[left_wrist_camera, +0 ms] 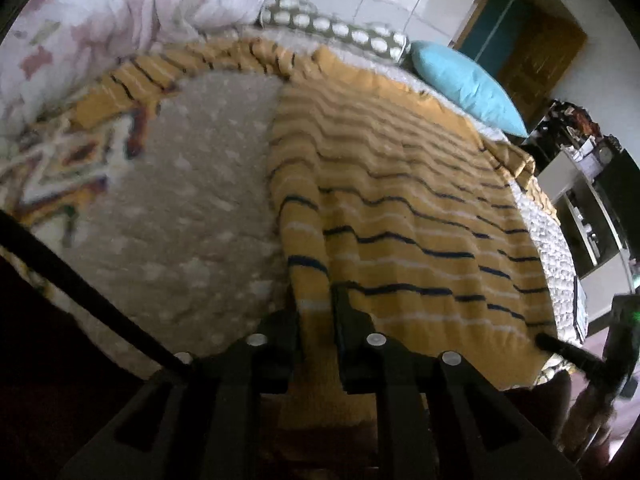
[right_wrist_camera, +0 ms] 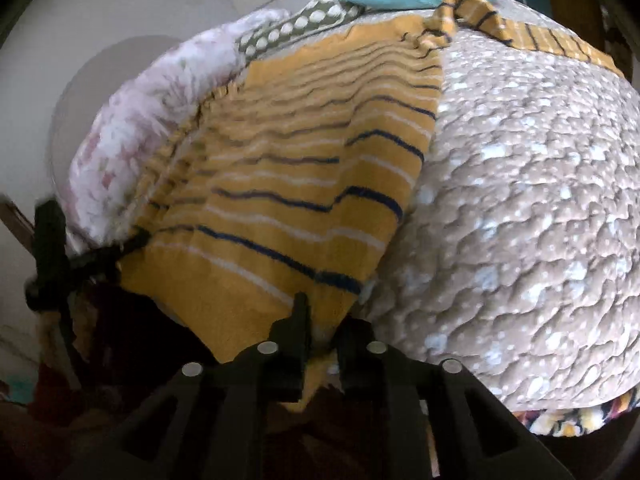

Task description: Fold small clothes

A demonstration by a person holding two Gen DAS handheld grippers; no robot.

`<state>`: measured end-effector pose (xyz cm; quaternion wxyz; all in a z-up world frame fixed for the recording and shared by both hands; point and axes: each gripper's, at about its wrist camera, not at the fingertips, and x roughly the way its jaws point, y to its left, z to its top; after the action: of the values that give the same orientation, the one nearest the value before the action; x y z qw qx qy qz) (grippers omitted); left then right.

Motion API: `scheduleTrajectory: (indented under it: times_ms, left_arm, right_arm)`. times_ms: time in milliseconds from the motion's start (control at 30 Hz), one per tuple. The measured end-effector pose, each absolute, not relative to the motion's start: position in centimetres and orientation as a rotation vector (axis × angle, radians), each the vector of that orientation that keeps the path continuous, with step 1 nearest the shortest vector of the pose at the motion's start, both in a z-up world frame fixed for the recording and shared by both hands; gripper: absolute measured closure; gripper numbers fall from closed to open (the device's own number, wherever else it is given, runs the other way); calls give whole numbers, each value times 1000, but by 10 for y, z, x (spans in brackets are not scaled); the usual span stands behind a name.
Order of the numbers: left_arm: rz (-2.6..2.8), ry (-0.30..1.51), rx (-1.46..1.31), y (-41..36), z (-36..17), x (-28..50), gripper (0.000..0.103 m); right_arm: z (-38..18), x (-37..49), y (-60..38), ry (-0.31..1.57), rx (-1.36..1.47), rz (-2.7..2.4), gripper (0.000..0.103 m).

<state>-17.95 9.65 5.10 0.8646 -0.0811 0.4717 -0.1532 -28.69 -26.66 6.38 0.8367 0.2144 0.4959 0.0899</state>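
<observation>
On the bed, both tools pinch the near edge of the yellow striped cloth point(left_wrist_camera: 400, 200): left gripper point(left_wrist_camera: 316, 312) closed on one corner, right gripper point(right_wrist_camera: 320, 320) on the other, keeping the hem taut to fold across the speckled bedspread point(right_wrist_camera: 520, 200).

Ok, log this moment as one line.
stage: fold start | left gripper: shut on yellow striped cloth | right gripper: shut on yellow striped cloth | surface: bed
</observation>
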Motion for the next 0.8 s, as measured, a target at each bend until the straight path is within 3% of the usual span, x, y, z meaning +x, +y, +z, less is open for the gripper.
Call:
scheduleTrajectory:
  times_ms: [67, 100, 167, 200, 267, 533, 633, 700, 767, 800]
  left_arm:
    - [-295, 912, -120, 100, 69, -188, 73]
    - [-280, 875, -91, 102, 78, -191, 61]
    - [-257, 819, -67, 100, 90, -194, 47]
    - [-255, 800, -65, 99, 94, -193, 44]
    - [-272, 792, -72, 96, 100, -189, 42]
    - [-354, 817, -62, 55, 97, -179, 40]
    - [-348, 814, -41, 43, 97, -175, 39]
    - [-339, 823, -46, 41, 95, -171, 39]
    - [-322, 840, -64, 42, 93, -166, 39]
    - [-317, 844, -77, 43, 92, -164, 39]
  right_arm:
    - [74, -284, -288, 1009, 509, 171, 78]
    - [79, -280, -300, 989, 513, 131, 76]
    - [87, -270, -334, 951, 502, 2, 69]
    - [90, -263, -354, 929, 513, -57, 65]
    - [90, -243, -410, 865, 583, -212, 56]
    - [63, -156, -564, 800, 799, -568, 52]
    - [61, -135, -584, 738, 877, -600, 41]
    - [61, -116, -590, 717, 887, -622, 45]
    - [58, -94, -608, 722, 895, -614, 97]
    - [60, -90, -616, 720, 903, -607, 97]
